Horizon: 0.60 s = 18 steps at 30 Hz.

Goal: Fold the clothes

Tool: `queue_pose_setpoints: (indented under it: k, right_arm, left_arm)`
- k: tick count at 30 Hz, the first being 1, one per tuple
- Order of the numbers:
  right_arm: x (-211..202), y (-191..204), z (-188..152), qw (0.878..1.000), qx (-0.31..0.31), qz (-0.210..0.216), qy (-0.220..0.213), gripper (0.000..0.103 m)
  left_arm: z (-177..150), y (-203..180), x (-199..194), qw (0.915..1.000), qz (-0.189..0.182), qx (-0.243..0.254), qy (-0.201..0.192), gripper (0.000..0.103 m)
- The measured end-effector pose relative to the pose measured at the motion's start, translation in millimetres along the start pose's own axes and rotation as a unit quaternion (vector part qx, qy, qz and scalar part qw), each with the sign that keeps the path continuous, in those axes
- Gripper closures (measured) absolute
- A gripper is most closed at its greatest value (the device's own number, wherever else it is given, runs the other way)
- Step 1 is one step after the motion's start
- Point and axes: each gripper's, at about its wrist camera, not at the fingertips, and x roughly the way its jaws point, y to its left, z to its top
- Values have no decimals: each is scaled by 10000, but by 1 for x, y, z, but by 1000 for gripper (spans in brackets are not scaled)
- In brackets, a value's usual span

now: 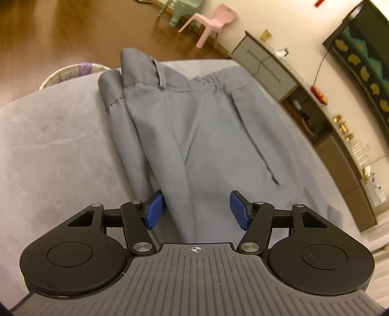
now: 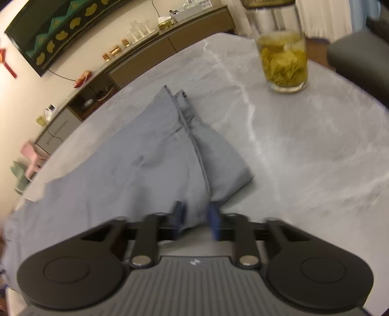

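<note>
Grey-blue trousers [image 1: 194, 126] lie on a grey marbled table [image 1: 53, 145], waistband at the far end with a belt loop and gathered elastic. My left gripper [image 1: 195, 210] is open, its blue pads either side of a lengthwise fold of the trousers, just above the cloth. In the right wrist view the leg ends [image 2: 170, 145] lie folded over, hems pointing away. My right gripper [image 2: 195, 217] is partly closed, with a ridge of the cloth between its blue pads; the view is blurred and I cannot tell whether the pads pinch it.
A glass of green tea [image 2: 283, 58] stands on the table at the far right. A woven basket [image 1: 70, 73] sits beyond the table's far left edge. A low sideboard [image 1: 328, 136] runs along the wall, with small plastic chairs [image 1: 211, 21] on the wooden floor.
</note>
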Motion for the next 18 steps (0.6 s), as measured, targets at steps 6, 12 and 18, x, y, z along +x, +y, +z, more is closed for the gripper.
queue_pose_setpoints:
  k: [6, 12, 18]
  right_arm:
    - [-3, -8, -2, 9977, 460, 499, 25, 79]
    - [-4, 5, -1, 9982, 294, 470, -212, 95]
    - [-17, 23, 1, 9960, -83, 395, -803, 97]
  left_arm:
    - [7, 9, -4, 9995, -184, -211, -142, 52]
    - [23, 33, -11, 9935, -525, -930, -405, 52]
    - [41, 74, -14, 9815, -889, -1614, -517, 52]
